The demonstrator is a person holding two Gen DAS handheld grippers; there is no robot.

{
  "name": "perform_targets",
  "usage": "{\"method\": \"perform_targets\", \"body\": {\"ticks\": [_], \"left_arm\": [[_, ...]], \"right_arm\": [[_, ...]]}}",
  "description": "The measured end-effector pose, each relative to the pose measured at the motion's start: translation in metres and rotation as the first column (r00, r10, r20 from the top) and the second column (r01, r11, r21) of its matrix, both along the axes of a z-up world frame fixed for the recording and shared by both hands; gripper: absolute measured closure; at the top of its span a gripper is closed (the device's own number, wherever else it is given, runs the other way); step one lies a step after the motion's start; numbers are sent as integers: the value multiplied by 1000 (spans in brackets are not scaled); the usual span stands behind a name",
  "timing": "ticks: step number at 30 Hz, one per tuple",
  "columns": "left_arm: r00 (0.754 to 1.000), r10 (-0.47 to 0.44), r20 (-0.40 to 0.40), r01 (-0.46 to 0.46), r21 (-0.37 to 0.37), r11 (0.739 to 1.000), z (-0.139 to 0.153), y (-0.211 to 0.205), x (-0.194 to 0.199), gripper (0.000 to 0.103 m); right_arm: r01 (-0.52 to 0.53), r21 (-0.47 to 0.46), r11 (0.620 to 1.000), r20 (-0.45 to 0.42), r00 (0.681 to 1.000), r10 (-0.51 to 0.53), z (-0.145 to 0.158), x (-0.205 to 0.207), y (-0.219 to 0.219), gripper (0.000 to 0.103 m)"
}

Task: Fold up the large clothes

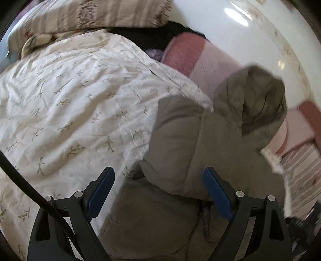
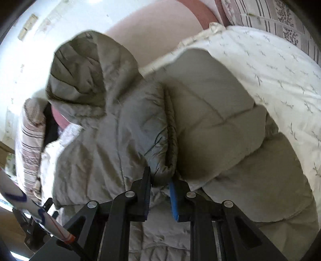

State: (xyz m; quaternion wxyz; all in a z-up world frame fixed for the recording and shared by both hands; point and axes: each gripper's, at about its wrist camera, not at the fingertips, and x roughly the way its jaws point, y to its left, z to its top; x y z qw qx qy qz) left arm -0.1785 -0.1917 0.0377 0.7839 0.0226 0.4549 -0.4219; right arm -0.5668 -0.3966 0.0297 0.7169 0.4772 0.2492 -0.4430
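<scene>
While the grey-olive quilted hooded puffer jacket (image 2: 140, 124) lies across the centre of the frame on a white leaf-print duvet (image 1: 70, 96), the right gripper (image 2: 159, 176) has its fingers pinched on a jacket fold at lower centre. The left gripper (image 1: 158, 190) holds its fingers wide apart above the jacket, gripping nothing.

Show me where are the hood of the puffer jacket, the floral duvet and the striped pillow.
hood of the puffer jacket (image 2: 80, 66): right wrist view, on its quilted crown.
floral duvet (image 1: 70, 96): left wrist view, on its wrinkled middle.
striped pillow (image 1: 96, 14): left wrist view, on its front face.
</scene>
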Motion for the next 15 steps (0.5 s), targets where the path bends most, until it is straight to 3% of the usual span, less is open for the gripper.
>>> {"method": "perform_targets", "body": {"ticks": [5, 7, 12, 15], "left_arm": [[996, -38, 81, 27, 134, 991, -17, -20, -14, 11], [998, -25, 60, 17, 140, 990, -22, -19, -11, 6], [1000, -21, 16, 19, 128, 992, -26, -17, -4, 6], [999, -15, 48, 9, 119, 993, -16, -15, -8, 6]], "right_arm": [[-1, -9, 1000, -53, 999, 1, -2, 6, -1, 84], [-2, -2, 1000, -64, 998, 2, -7, 6, -2, 84], [-4, -1, 1000, -77, 997, 3, -8, 11, -5, 82], [9, -11, 1000, -74, 997, -10, 1, 7, -1, 69]]}}
